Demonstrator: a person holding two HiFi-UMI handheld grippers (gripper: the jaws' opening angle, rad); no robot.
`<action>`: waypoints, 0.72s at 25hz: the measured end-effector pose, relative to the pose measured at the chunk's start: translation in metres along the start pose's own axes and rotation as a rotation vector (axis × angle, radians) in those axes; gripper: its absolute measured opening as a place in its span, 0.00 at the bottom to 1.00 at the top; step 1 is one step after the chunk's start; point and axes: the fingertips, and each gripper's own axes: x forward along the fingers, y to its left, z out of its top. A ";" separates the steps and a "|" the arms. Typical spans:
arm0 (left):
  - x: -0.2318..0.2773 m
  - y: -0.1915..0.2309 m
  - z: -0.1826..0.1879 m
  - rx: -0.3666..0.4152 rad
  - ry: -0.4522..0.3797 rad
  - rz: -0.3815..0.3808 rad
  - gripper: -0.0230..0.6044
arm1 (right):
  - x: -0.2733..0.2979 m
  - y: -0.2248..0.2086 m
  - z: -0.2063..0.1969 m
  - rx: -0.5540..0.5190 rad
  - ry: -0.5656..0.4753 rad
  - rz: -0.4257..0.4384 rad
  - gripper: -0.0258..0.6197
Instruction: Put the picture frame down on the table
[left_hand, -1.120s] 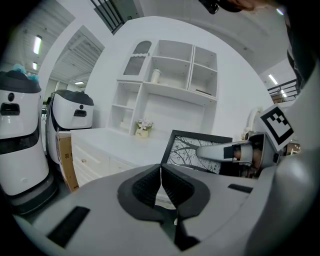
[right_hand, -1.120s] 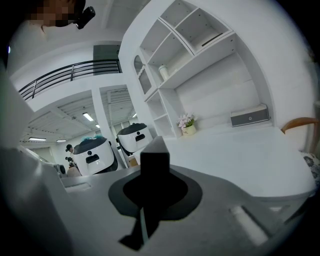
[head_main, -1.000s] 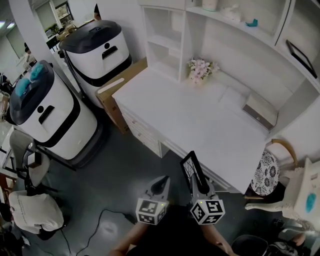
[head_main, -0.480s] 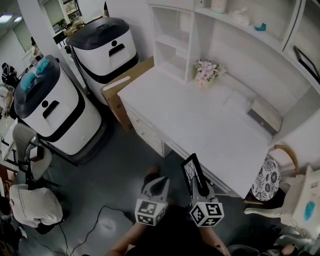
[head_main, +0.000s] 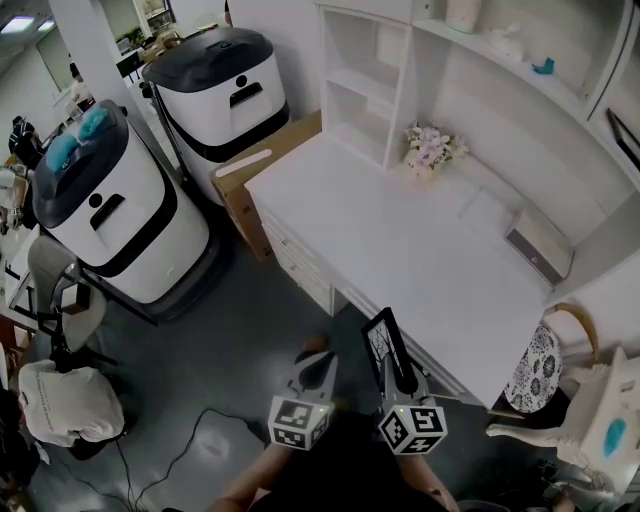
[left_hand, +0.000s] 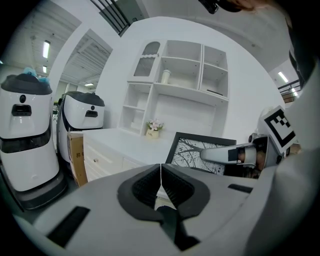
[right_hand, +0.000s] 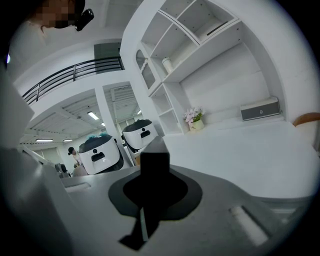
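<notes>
The picture frame, black-edged with a tree print, stands upright between the jaws of my right gripper, which is shut on it. It hangs just short of the front edge of the white table. In the right gripper view only the frame's black edge shows, with the tabletop beyond. My left gripper is beside it on the left, shut and holding nothing. The left gripper view shows the frame to the right of its closed jaws.
Two white-and-black machines and a cardboard box stand left of the table. On it are a flower pot and a silver box; shelves rise behind. A chair is at the right, a seated person lower left.
The whole view has drifted, so the table and machines sit a little further right and lower. Both grippers keep their places in the picture; the frame stays held.
</notes>
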 end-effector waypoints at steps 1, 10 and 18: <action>0.001 0.002 0.001 0.000 0.000 0.001 0.06 | 0.003 0.000 0.001 -0.001 0.002 0.001 0.06; 0.023 0.022 0.019 0.002 0.003 -0.002 0.06 | 0.034 -0.001 0.011 0.020 0.004 -0.001 0.06; 0.048 0.043 0.038 -0.001 0.022 -0.013 0.06 | 0.071 -0.001 0.022 0.037 0.014 -0.006 0.06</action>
